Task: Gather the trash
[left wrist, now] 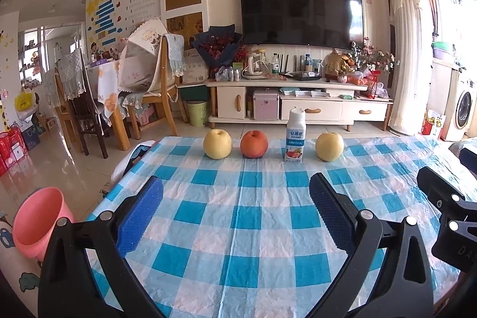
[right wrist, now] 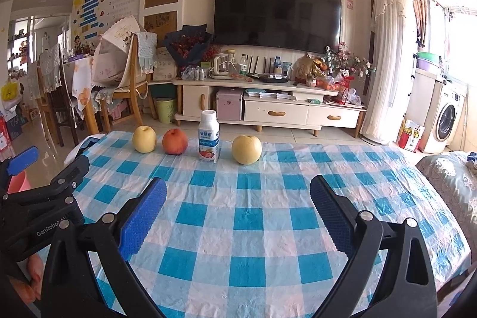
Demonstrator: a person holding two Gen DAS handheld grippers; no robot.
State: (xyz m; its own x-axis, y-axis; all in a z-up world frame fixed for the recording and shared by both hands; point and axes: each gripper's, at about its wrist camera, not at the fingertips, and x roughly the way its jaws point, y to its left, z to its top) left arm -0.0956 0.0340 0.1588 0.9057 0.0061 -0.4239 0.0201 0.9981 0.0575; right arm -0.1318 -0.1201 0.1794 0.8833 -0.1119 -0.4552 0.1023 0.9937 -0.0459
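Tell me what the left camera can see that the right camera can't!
Only the left wrist view shows the pink bin's open mouth, on the floor left of the table; the right wrist view catches just a pink sliver. Only the right wrist view shows the grey patterned cushion at the table's right side. Both show the yogurt bottle, the red apple, two yellow apples and the checked tablecloth. Both grippers, left gripper and right gripper, are open and empty.
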